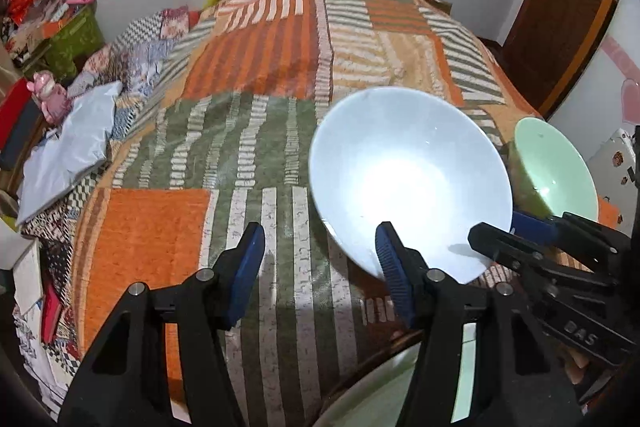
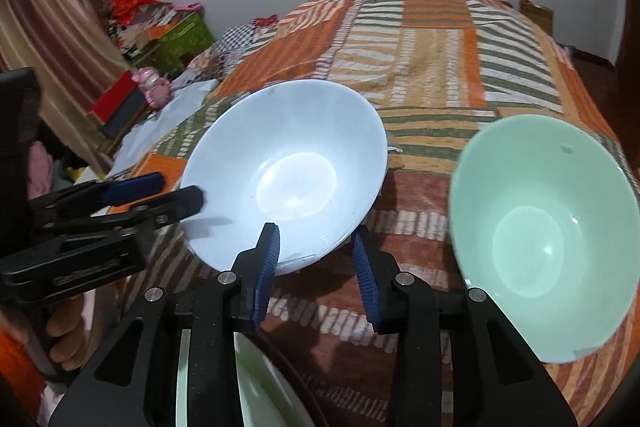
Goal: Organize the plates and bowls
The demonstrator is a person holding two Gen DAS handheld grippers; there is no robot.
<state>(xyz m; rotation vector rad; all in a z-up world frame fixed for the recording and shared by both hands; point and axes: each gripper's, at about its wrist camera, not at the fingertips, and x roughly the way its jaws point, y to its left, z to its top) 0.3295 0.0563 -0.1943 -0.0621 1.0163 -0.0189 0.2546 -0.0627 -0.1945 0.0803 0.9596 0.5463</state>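
Two bowls sit on a bed covered by a patchwork blanket [image 1: 248, 131] of orange, green and cream striped panels. The white bowl [image 2: 288, 171] lies near the front edge of the bed, tilted so that its open side faces the cameras; the mint-green bowl [image 2: 548, 239] stands to its right, close by but apart from it, tilted the same way. The left gripper [image 1: 320, 267] hovers low over the blanket with its blue-padded fingers spread wide and nothing between them — its right finger [image 1: 390, 263] overlaps the near rim of the white bowl in the left wrist view, though whether it touches cannot be told. The right gripper [image 2: 316, 267] is likewise spread and holds nothing; its left finger [image 2: 266, 267] overlaps the white bowl's lower rim, while the right finger lies over the blanket between the two bowls. In the right wrist view the left gripper enters from the left edge, its tips just beside the white bowl's left rim. Below both grippers, at the bottom of each view, part of a pale green plate [image 2: 256, 387] shows. Beyond the bed on the left: a pink figurine [image 1: 50, 97], a green box [image 1: 74, 41], grey plastic packaging [image 1: 68, 155] — and a curtain [image 2: 52, 39] against the wall.
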